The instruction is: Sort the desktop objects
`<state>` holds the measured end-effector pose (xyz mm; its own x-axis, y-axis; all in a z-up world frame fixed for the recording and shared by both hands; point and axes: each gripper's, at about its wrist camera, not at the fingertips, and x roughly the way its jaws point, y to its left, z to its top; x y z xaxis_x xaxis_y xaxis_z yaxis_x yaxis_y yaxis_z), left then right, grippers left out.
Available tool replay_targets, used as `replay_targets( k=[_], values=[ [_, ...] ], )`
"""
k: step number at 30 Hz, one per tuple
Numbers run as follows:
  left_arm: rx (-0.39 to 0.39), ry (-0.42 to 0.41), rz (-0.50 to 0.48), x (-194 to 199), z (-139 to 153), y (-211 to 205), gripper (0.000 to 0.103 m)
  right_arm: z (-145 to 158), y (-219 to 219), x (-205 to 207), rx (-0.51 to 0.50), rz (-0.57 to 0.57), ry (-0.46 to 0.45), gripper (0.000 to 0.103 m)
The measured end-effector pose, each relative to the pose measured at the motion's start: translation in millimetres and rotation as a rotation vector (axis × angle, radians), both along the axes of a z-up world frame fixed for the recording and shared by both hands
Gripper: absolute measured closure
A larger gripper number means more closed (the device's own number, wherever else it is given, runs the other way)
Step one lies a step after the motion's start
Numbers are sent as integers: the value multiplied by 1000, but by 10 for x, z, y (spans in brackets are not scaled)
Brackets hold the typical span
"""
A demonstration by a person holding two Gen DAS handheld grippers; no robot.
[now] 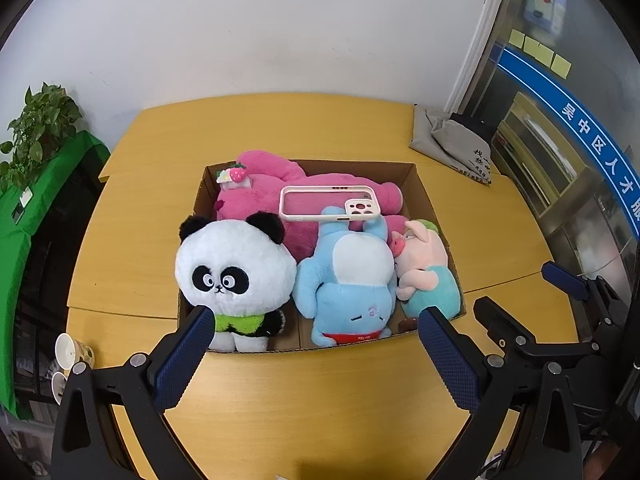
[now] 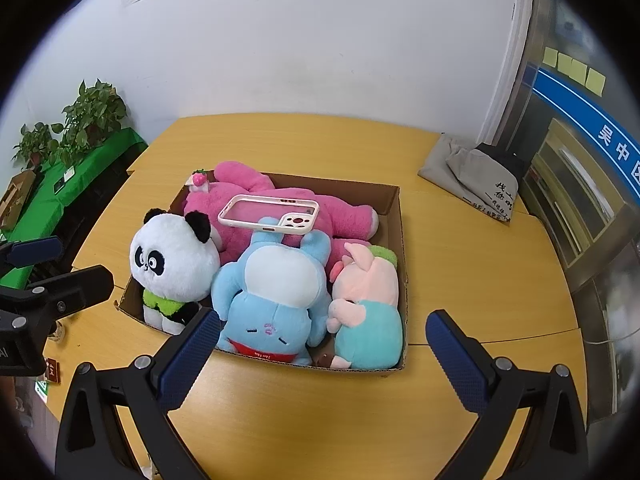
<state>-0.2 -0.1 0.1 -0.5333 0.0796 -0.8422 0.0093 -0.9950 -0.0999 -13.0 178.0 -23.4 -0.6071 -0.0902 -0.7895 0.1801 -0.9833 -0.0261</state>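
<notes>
A cardboard box (image 1: 420, 184) (image 2: 394, 216) on the yellow table holds a panda plush (image 1: 234, 272) (image 2: 172, 260), a pink bear plush (image 1: 320, 190) (image 2: 344, 208), a blue plush (image 1: 352, 276) (image 2: 276, 292) and a pig plush (image 1: 426, 268) (image 2: 368, 304). A pink-rimmed phone case (image 1: 330, 204) (image 2: 270, 214) lies on top of the plushes. My left gripper (image 1: 316, 356) is open and empty, just in front of the box. My right gripper (image 2: 324, 356) is open and empty, near the box's front right. Each gripper shows at the edge of the other's view.
A grey bag (image 1: 452, 140) (image 2: 472, 176) lies at the table's far right. Paper cups (image 1: 70, 350) stand at the left edge. A green-covered stand (image 1: 44, 184) (image 2: 60, 188) with potted plants is on the left. Glass doors are on the right.
</notes>
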Motion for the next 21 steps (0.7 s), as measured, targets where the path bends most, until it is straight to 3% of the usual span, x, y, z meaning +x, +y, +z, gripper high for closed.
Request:
replay_targets(
  k=[6, 11, 14, 21],
  values=[
    [-36, 23, 19, -74, -18, 9, 0, -72, 60, -27, -20, 8, -8, 0],
    [65, 17, 19, -26, -348, -386, 0, -293, 383, 21, -49, -2, 25, 0],
    [57, 2, 21, 59, -699, -600, 0, -633, 825, 10, -86, -34, 2, 0],
    [-19, -86, 96, 369, -1889, -1233, 0, -1804, 1687, 145, 25, 35, -95, 0]
  ],
)
